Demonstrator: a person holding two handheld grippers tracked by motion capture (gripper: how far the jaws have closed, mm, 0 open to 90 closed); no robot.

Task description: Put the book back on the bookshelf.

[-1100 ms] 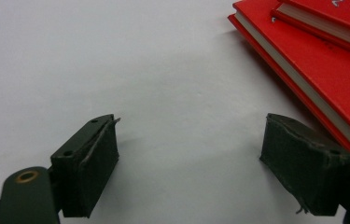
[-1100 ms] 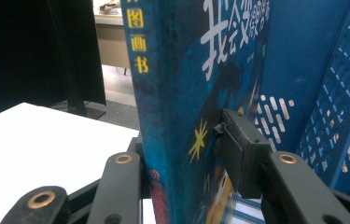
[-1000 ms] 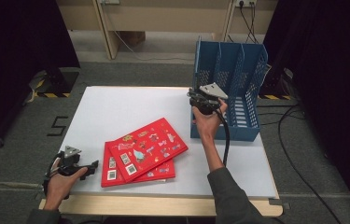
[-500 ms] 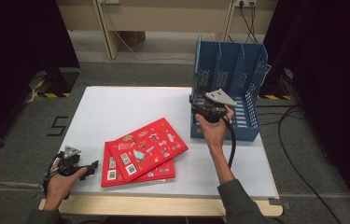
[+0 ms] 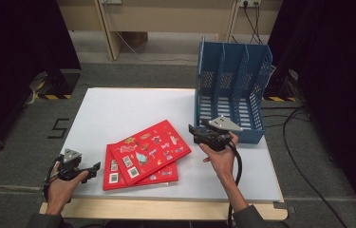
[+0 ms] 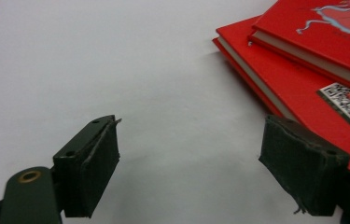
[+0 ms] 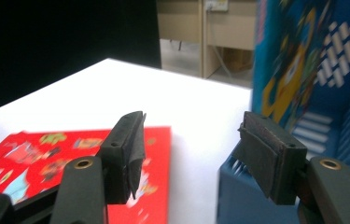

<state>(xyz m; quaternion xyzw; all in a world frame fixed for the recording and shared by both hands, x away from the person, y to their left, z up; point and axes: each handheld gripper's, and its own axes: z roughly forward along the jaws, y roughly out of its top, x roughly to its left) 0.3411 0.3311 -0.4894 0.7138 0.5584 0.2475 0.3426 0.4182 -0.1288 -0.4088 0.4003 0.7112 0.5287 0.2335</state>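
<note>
Two red books (image 5: 142,156) lie stacked, the upper one skewed, at the bench (image 5: 118,109) centre toward 6 o'clock. The right gripper (image 5: 195,130) hovers just beside the upper book's corner at its 3 o'clock; its jaws have just been opening and stand apart with nothing between them. The blue rack (image 5: 230,90) stands at the right gripper's 1 o'clock. The left gripper (image 5: 95,166) rests at the books' 9 o'clock, jaws apart, empty.
</note>
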